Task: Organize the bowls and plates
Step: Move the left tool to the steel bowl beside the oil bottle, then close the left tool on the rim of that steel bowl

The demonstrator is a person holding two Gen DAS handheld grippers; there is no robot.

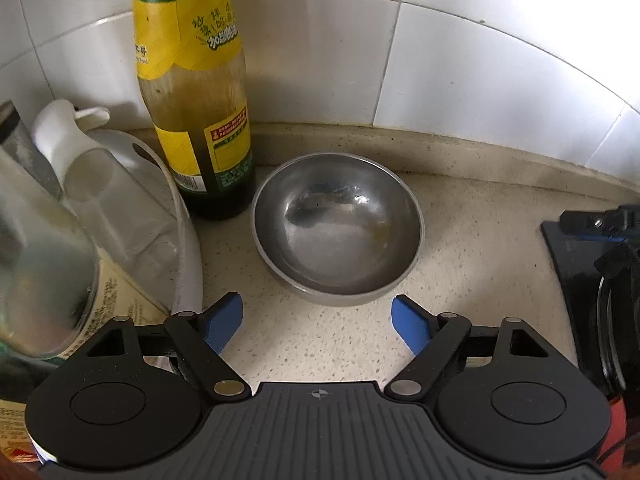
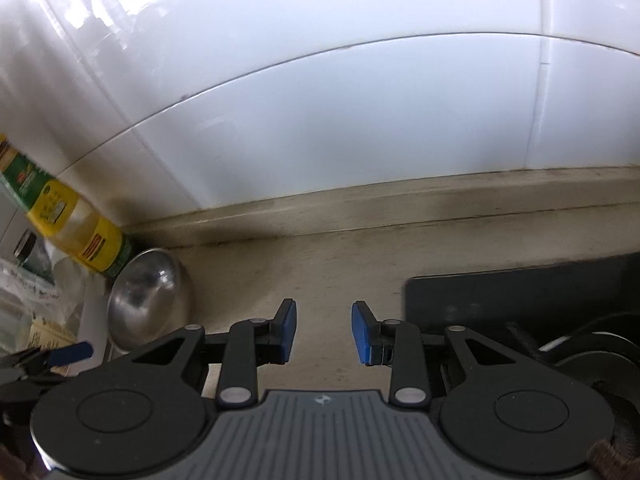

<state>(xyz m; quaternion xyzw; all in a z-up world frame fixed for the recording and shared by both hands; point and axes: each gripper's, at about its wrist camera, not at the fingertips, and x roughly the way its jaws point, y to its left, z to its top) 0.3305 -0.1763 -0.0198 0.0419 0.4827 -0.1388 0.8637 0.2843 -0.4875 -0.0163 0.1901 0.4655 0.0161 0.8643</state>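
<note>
A stainless steel bowl (image 1: 338,228) stands empty on the speckled counter near the tiled wall. My left gripper (image 1: 317,322) is open just in front of the bowl, its blue pads (image 1: 224,320) wide apart and holding nothing. The bowl also shows at the left in the right wrist view (image 2: 146,298). My right gripper (image 2: 324,332) is open and empty over bare counter, to the right of the bowl. A blue fingertip of the left gripper (image 2: 70,351) shows at the left edge there.
A green and yellow sauce bottle (image 1: 196,92) stands just left of the bowl. A clear jug with a white spout (image 1: 100,200), a white rim and a glass jar crowd the left. A black stove (image 1: 592,264) lies at the right, also visible in the right wrist view (image 2: 520,296).
</note>
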